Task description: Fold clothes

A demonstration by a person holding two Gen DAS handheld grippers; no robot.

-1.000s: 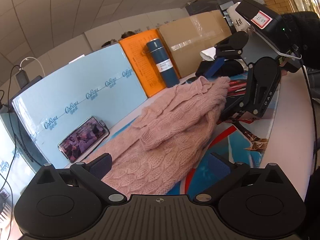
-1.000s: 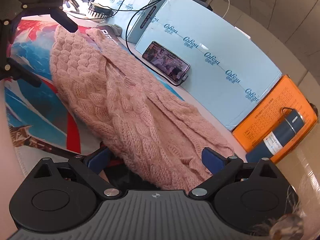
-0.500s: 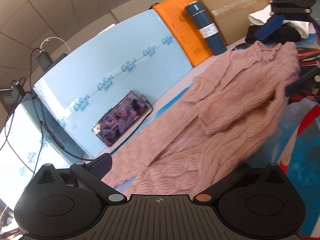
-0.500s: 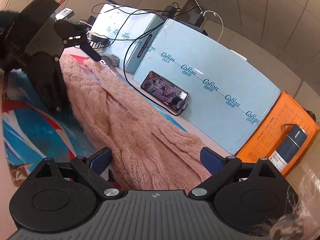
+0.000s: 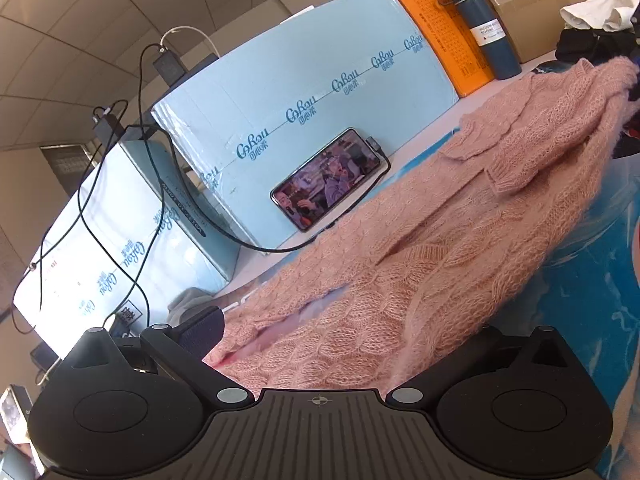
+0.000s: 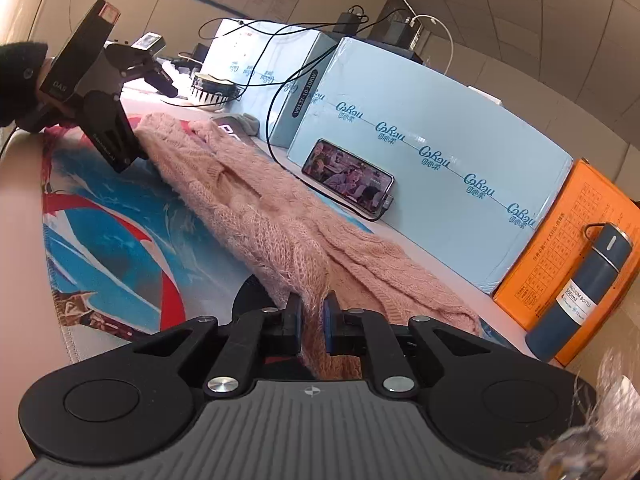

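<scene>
The right claw [image 6: 311, 320] is clamped on a bunched edge of the pink sweater [image 6: 256, 208], where a second ago its jaws stood wide. The sweater stretches across the colourful mat [image 6: 120, 240] on the table. Only the right view shows the left claw [image 6: 134, 148] at the sweater's far end. In its own view the sweater covers its right finger, so its grip cannot be told. A phone [image 5: 330, 178] leans on a blue box [image 5: 304, 92].
</scene>
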